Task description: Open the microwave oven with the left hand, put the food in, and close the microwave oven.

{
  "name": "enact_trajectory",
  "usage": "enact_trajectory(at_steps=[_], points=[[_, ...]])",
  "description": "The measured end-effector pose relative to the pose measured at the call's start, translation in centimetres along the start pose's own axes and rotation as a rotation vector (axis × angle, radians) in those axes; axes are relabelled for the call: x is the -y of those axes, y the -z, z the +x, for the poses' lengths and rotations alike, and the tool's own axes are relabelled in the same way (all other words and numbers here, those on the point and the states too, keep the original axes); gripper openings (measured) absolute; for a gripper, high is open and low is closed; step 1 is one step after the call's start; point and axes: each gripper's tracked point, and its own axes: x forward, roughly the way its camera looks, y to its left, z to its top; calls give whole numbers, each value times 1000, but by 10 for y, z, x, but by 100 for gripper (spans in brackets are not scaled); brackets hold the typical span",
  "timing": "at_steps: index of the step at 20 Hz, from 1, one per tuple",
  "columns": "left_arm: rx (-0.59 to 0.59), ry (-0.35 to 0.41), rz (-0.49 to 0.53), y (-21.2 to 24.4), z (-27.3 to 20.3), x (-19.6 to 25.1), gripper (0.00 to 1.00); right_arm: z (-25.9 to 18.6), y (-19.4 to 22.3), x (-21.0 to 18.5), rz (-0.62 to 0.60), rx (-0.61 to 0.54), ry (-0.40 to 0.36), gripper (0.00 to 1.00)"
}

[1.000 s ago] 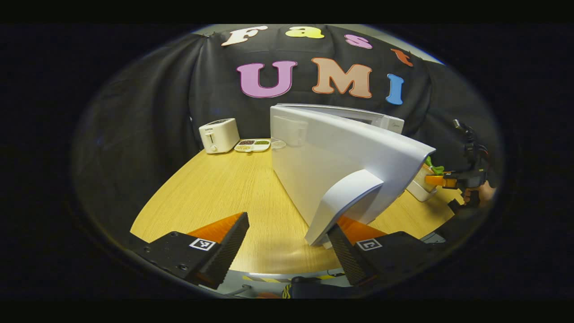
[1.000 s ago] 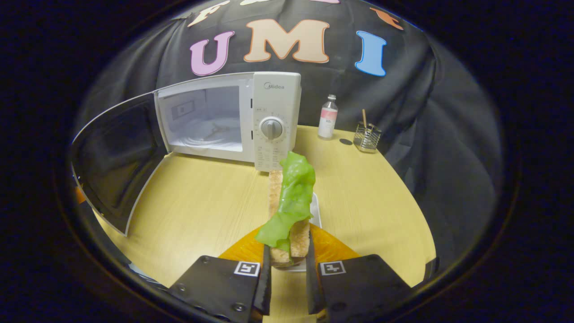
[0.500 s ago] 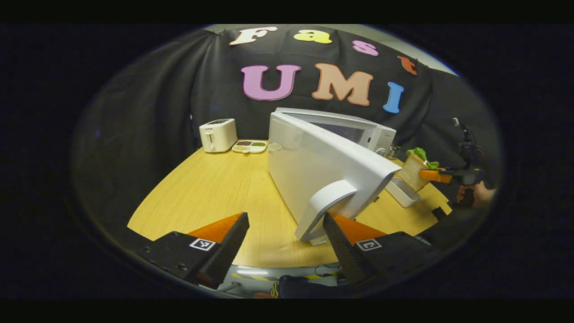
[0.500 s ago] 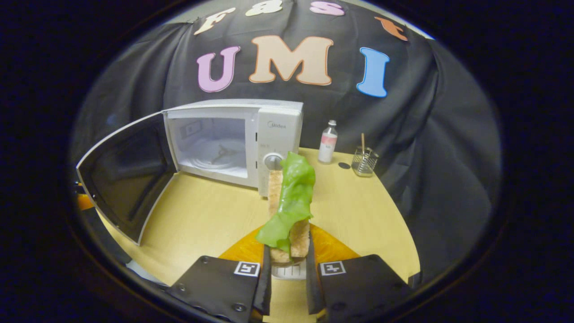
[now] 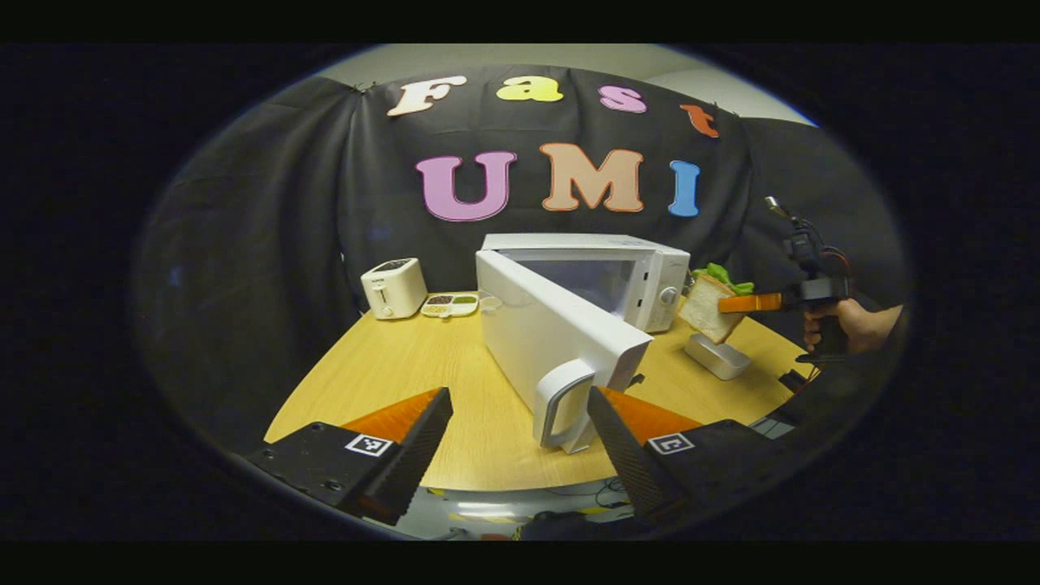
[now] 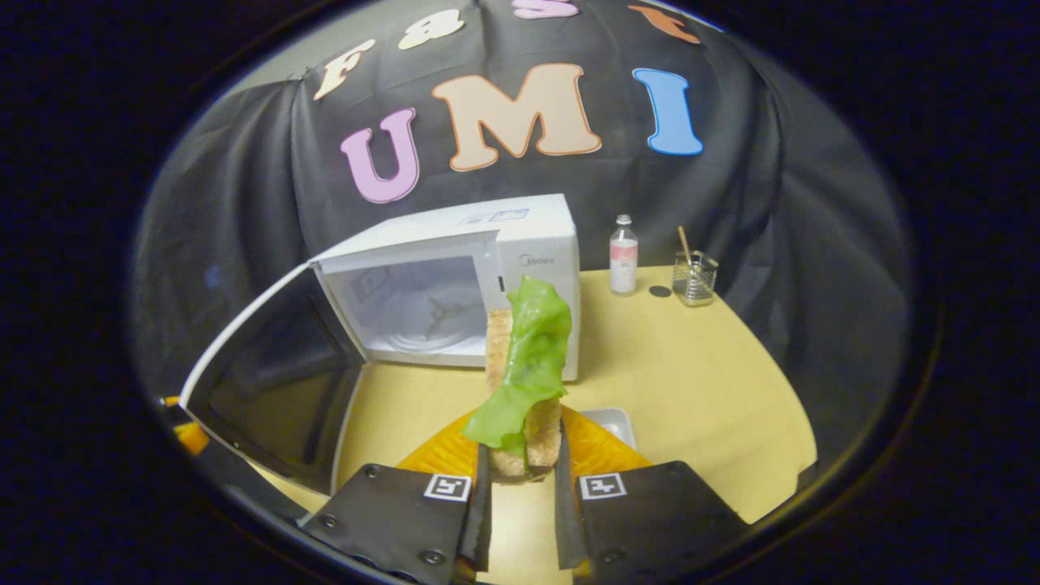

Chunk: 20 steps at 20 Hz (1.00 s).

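The white box-shaped microwave oven [image 6: 487,276] stands on the round pale wooden table [image 6: 691,366] with its door [image 5: 552,341] swung wide to its left. Its cavity holds a glass turntable [image 6: 431,313] and no food. In the left gripper view the door's grey loop handle [image 5: 562,402] sits between the left gripper [image 5: 516,439] fingers, close to one finger; whether that finger touches the handle I cannot tell, and the jaws are spread wide with nothing pinched.

The right gripper [image 6: 517,504] has its jaws pressed onto the lower end of the food, a sandwich of brown toasted bread slices with a green lettuce leaf [image 6: 524,366], which stands upright out of the fingers. It hangs in the air in front of the open cavity, above the table and outside the oven. In the left gripper view the same sandwich [image 5: 713,305] is seen held well above a shallow white rectangular tray [image 5: 715,357] that lies on the table with nothing visible in it, and a hand [image 5: 849,325] grips the right gripper's handle.

Behind the oven door stand a white toaster [image 5: 394,287] and, just beside it, a white divided dish [image 5: 449,305] whose compartments hold dark, tan and green fillings, too small to identify. To the oven's right stand a small clear bottle with a pink label [image 6: 623,258] and a clear wire-mesh holder [image 6: 695,276] with a thin stick in it; a small dark disc [image 6: 660,291] lies between them.
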Motion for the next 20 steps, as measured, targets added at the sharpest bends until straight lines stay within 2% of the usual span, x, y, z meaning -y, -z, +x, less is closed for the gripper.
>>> enact_trajectory(at_steps=[3, 5, 6, 7, 8, 9, 11, 15, 18, 19, 20], points=[[21, 17, -18, -4, -3, -3, 98, 15, -4, -31, 120, -20, -57, 29], [35, 21, -21, -6, -5, -9, 98, 29, -4, -54, 246, -58, -100, 29], [46, 26, -29, -8, -6, -9, 98, 36, -1, -66, 316, -79, -121, 34], [51, 31, -41, -8, -6, -12, 98, 41, 1, -75, 381, -97, -132, 34], [53, 33, -52, -7, -7, -15, 98, 46, 4, -84, 413, -113, -140, 29], [50, 29, -61, -5, -8, -19, 98, 53, 7, -91, 432, -129, -147, 34], [46, 25, -74, -1, -11, -30, 98, 66, 6, -113, 512, -145, -169, 34], [-24, 46, -65, 22, -14, -48, 96, 101, 5, -147, 664, -148, -156, 34], [-22, 46, -37, 20, -13, -61, 97, 141, 5, -154, 774, -146, -123, 34], [-22, 49, -35, 19, -12, -63, 97, 151, 2, -156, 818, -140, -110, 29], [-22, 51, -37, 20, -9, -64, 97, 163, 2, -156, 858, -134, -92, 29]])
